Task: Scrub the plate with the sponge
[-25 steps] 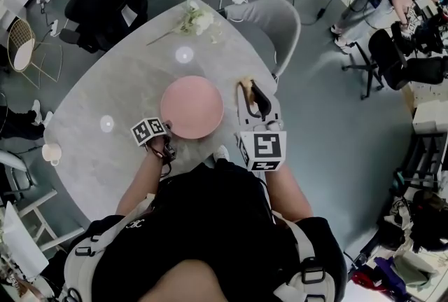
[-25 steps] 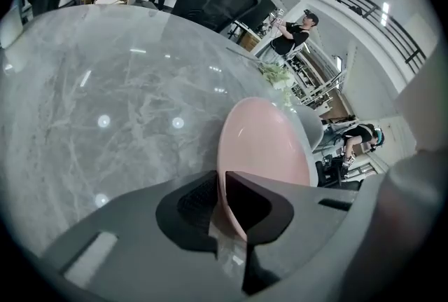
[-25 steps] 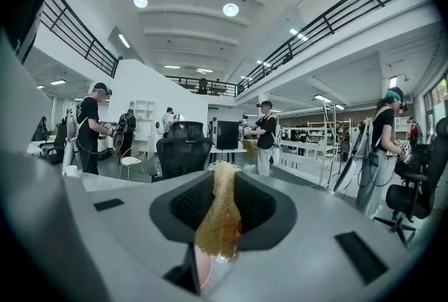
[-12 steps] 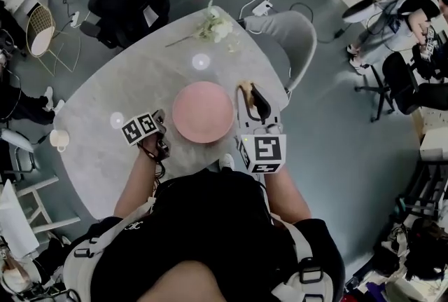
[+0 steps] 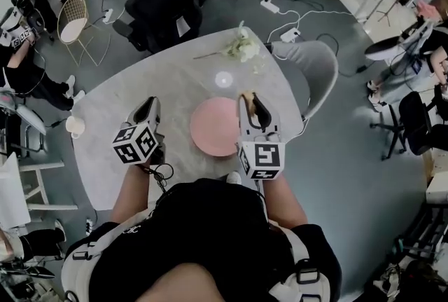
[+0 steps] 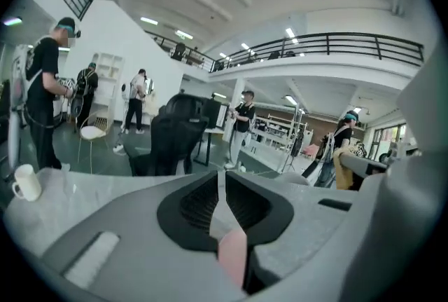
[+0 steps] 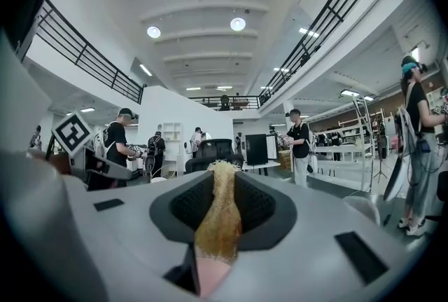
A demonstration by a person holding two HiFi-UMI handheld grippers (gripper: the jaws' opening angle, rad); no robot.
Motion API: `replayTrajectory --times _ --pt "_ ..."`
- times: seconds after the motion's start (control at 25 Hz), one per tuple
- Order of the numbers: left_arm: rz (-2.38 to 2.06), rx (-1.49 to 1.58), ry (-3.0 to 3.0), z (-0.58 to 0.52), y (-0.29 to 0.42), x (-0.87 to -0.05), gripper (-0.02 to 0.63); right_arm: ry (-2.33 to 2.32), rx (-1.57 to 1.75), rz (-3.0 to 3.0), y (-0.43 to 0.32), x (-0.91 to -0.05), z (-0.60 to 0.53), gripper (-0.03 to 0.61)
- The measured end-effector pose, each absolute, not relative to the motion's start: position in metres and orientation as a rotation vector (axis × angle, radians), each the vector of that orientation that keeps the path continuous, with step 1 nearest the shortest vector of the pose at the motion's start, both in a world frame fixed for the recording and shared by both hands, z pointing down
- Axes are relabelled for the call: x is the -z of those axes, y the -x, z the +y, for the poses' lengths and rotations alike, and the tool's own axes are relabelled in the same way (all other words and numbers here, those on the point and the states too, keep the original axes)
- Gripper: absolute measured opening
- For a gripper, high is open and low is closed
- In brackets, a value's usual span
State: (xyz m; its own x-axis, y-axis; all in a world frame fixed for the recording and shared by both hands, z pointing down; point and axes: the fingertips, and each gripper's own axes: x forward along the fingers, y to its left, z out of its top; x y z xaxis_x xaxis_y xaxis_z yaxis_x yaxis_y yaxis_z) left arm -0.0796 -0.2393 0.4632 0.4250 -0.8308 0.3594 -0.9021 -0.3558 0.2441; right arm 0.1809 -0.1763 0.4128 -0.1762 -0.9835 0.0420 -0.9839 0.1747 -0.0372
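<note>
Moved off the near-left rim of the plate [image 5: 213, 127], the left claw [image 5: 149, 106] now hangs over the desk [image 5: 175, 83] left of the plate, clear of it. Its jaws stand close, with a thin slit and nothing between. The right claw [image 5: 250, 99] sits at the plate's right edge, pinching the yellow sponge [image 7: 218, 213], which pokes past its tips.

Bare counter [image 5: 112, 108] opens ahead of the left claw [image 5: 148, 107] and to its left, as far as a white cup [image 5: 73, 127] at the edge. Between that claw and the right claw [image 5: 252, 103] lies the pink plate [image 5: 217, 127]; flowers [image 5: 241, 48] lie well ahead of both.
</note>
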Motion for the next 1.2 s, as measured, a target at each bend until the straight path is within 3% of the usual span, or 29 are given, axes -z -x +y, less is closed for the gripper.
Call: replayTrajectory --times 0.28,1.2 --pt "-1.666 -0.134 -2.477 -0.222 0.091 -0.379 0.006 -2.081 0.011 -2.445 -0.176 -0.389 -0.187 0.081" --pt "-1.655 -0.188 -2.454 -0.223 0.084 -0.411 0.005 -2.014 0.032 -2.437 -0.168 -0.391 -0.197 0.081"
